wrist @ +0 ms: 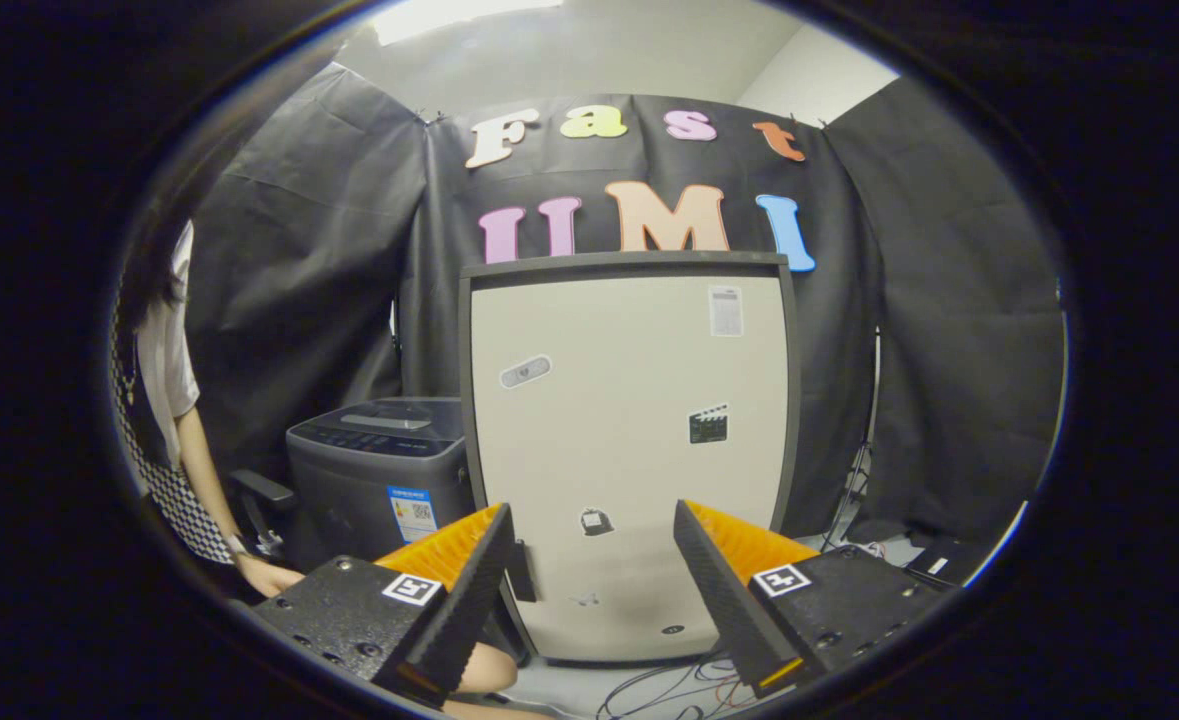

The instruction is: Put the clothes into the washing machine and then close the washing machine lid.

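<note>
two tongs point(594, 580) fingers spread, empty, washing machine point(379, 470) beyond, leftward

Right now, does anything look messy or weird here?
A little. Loose cables lie tangled on the floor under the tall beige fridge. The grey washing machine beside it has its lid down. The gripper is open, holding nothing.

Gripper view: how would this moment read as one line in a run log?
tongs: open, holding nothing | ahead: tall beige cabinet | washing machine: beside it, lid down | person's hand: low beside washer
</note>
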`<control>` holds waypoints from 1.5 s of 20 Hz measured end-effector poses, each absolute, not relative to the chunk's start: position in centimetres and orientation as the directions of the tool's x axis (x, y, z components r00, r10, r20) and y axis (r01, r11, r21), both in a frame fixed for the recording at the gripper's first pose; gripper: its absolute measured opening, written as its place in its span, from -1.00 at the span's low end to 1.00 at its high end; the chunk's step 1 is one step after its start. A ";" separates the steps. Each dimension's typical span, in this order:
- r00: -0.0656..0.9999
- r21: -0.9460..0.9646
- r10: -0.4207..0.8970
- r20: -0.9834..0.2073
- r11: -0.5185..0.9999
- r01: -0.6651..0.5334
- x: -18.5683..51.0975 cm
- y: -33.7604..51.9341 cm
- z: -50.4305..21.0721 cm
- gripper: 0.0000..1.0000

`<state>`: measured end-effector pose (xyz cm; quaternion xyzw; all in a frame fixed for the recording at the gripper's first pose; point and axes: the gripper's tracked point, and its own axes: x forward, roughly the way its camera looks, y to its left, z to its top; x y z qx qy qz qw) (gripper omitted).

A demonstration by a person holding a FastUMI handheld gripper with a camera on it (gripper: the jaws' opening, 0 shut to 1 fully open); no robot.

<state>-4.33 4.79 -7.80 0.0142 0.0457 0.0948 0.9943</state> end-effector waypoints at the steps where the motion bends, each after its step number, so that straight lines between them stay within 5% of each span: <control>1: 0.978 0.037 0.190 -0.087 0.982 -0.187 -4.3 4.8 -7.7 0.95; 30: 0.978 0.036 0.189 -0.086 0.982 -0.186 -4.4 4.9 -7.7 0.95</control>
